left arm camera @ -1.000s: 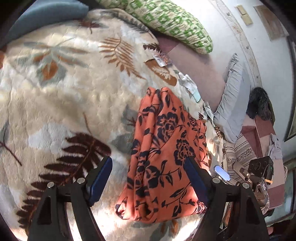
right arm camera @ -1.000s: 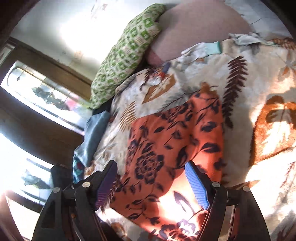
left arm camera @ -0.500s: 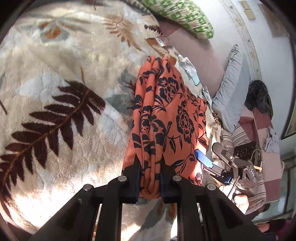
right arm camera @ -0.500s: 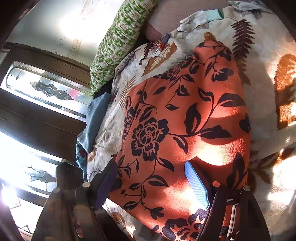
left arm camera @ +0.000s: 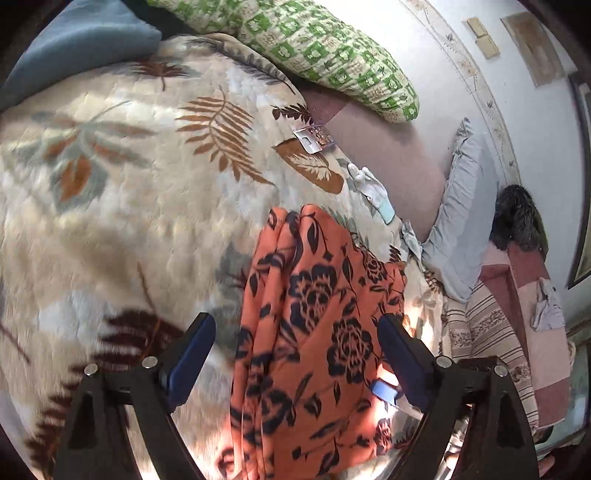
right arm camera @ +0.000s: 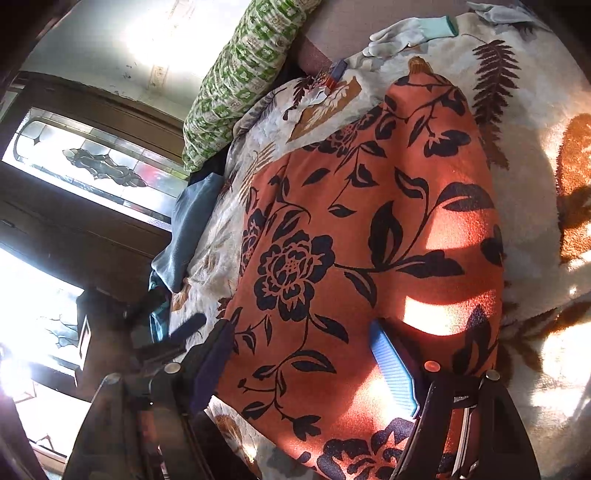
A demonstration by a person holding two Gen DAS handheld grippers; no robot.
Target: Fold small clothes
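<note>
Fleece, cream with brown and rust fern leaves: that blanket (left arm camera: 122, 206) is your work surface in the left wrist view. At its far edge lie a green patterned pillow (left arm camera: 325, 55) and a blue cloth (left arm camera: 74, 40); a white glove (left arm camera: 371, 188) and a small packet (left arm camera: 314, 138) sit near the edge, with a pale wall (left arm camera: 461, 44) beyond. The orange floral garment (left arm camera: 314, 332) lies on the blanket as a narrow strip, its long axis running from your left gripper (left arm camera: 295, 354) away toward the glove, the far end bunched in folds. Your left gripper's blue pads stand wide apart; the cloth lies between them with a gap beside the left pad, so nothing is clamped.

Right wrist view: same blanket (right arm camera: 535, 122), sunlit in patches; a stained-glass window (right arm camera: 96, 166) in dark wood fills the left side, the pillow (right arm camera: 243, 77) and glove (right arm camera: 406, 31) lie far off. The garment (right arm camera: 369, 236) stretches from your right gripper (right arm camera: 306, 365) up toward the glove, tapering at the far end. Your right gripper is spread wide over the near end, gripping nothing.
</note>
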